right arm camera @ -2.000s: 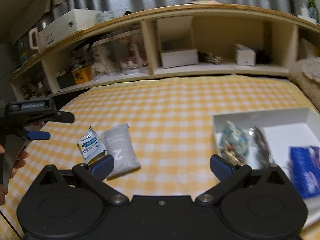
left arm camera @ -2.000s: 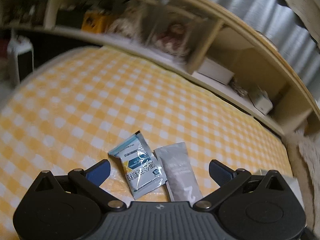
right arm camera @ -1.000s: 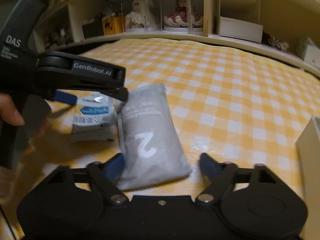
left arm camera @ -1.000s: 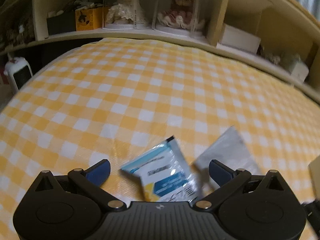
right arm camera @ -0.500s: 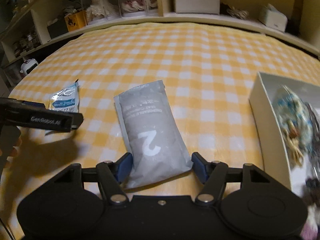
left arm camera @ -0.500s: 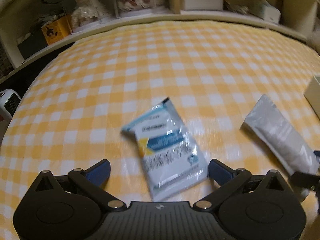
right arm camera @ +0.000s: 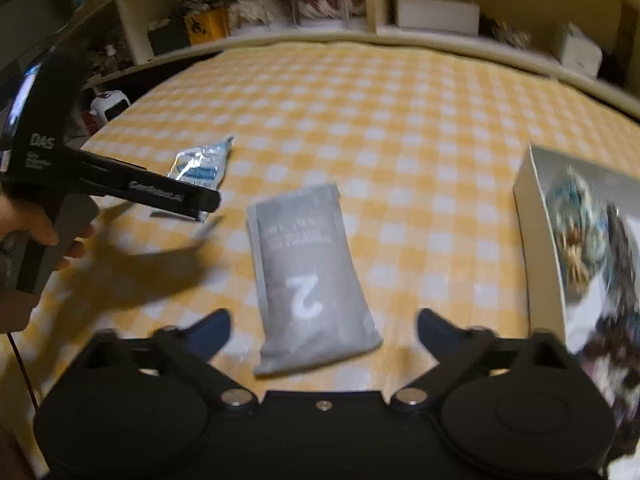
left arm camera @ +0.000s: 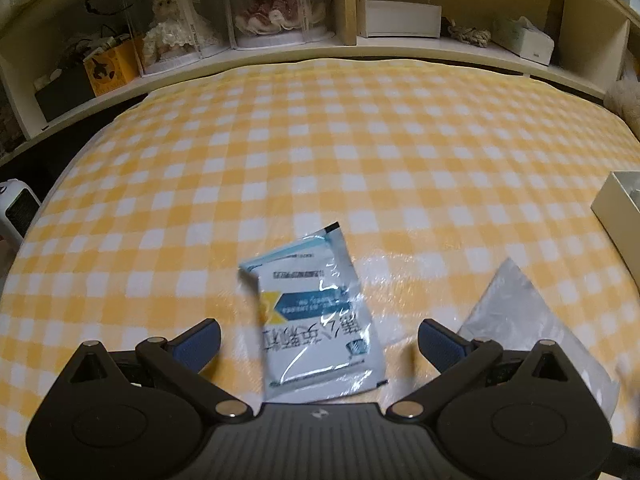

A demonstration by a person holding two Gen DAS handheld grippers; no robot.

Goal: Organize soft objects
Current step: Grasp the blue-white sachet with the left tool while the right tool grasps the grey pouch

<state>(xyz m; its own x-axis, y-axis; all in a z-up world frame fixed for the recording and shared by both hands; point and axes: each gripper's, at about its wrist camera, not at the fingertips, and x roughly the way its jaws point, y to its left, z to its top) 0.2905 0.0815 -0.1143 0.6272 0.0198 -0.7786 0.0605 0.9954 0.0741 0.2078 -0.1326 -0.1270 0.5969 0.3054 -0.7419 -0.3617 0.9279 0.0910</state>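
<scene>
Leftward, the left tool [left arm camera: 319,343] pointed downward, fingers apart, astride the blue sachet [left arm camera: 316,320] without touching it. Rightward, the right tool [right arm camera: 323,330] was opening around the grey pouch [right arm camera: 310,280]; beyond its right finger, the white box [right arm camera: 538,240] held patterned packets [right arm camera: 584,224].

Ahead of the right gripper [right arm camera: 323,330], whose jaws are opening around the grey pouch [right arm camera: 310,276], bare checked cloth [right arm camera: 400,128] is lying open. The white box [right arm camera: 538,240] is walling its right; the left gripper [right arm camera: 176,196] is crowding its left.
</scene>
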